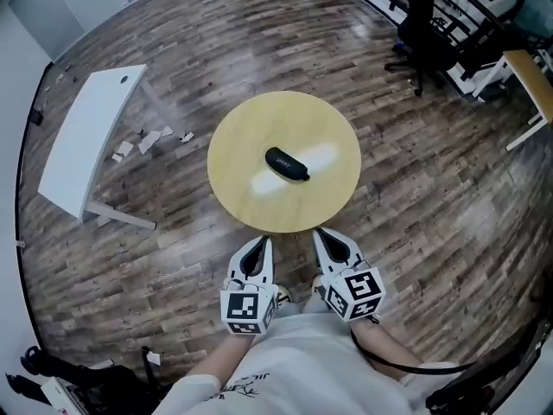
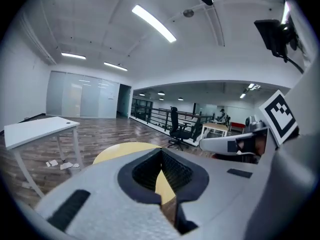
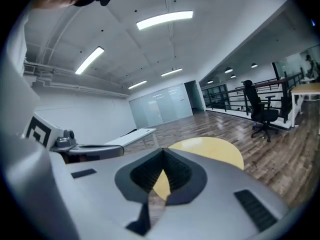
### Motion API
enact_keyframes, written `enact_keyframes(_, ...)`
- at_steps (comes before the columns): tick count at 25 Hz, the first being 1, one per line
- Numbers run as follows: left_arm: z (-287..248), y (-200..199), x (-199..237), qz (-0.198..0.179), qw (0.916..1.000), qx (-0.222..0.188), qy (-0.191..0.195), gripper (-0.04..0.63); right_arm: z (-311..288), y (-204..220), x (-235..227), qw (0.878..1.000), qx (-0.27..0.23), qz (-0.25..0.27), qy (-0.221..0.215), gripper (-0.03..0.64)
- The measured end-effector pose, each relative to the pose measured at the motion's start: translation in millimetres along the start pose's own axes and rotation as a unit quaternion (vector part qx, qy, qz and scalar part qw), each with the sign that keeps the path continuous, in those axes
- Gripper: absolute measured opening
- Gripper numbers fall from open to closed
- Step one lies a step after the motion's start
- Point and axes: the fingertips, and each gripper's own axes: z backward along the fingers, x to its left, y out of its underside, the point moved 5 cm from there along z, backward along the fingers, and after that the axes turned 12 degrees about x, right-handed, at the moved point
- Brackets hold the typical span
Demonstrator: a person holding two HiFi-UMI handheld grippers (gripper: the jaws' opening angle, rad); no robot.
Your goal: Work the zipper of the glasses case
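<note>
Presently the glasses case (image 1: 287, 164) is lying near the centre of the round worktop (image 1: 246, 124). The left tool (image 1: 258, 244) and right tool (image 1: 325, 235) are hovering off its near edge, both closed and empty. Advisable: steadying the case with one while pinching the pull squarely.

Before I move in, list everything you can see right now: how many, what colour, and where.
glasses case: one, black, lying near the middle of the round table
round table: one, yellow top, centre of the head view
white desk: one, left of the table
paper scraps: several, white, on the floor beside the white desk
office chair: one, black, upper right
wooden desk: one, light top, right edge
floor: brown planks
left gripper: grey, jaws together, empty, short of the table's near edge
right gripper: grey, jaws together, empty, beside the left
</note>
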Motion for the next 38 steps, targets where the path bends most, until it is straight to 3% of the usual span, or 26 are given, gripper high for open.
enact_keyframes(3, 14.9, 0.4, -10.1, 0.017, 0.9996, -0.01, -0.022, 0.005, 10.7, 1.2, 3.5, 1.0, 0.004, -0.011, -0.02, 0.003)
enact_keyframes(8, 21.7, 2.2, -18.0, 0.029, 0.9994, -0.005, -0.018, 0.005, 19.5, -4.0, 10.7, 0.999, -0.001, -0.015, -0.029, 0.003)
enact_keyframes(19, 28.6, 5.9, -20.8, 0.007, 0.9998, -0.003, -0.021, 0.005, 8.8, 1.0, 27.4, 0.998, 0.032, 0.02, -0.047, 0.002)
enact_keyframes(23, 27.8, 9.0, -21.1, 0.016, 0.9997, 0.004, -0.02, 0.005, 8.7, 4.3, 31.1, 0.998, 0.044, 0.031, -0.043, 0.002)
enact_keyframes(38, 30.4, 9.0, -23.9, -0.006, 0.9998, -0.002, -0.019, 0.005, 12.8, 8.4, 36.4, 0.997, 0.039, 0.031, -0.05, 0.002)
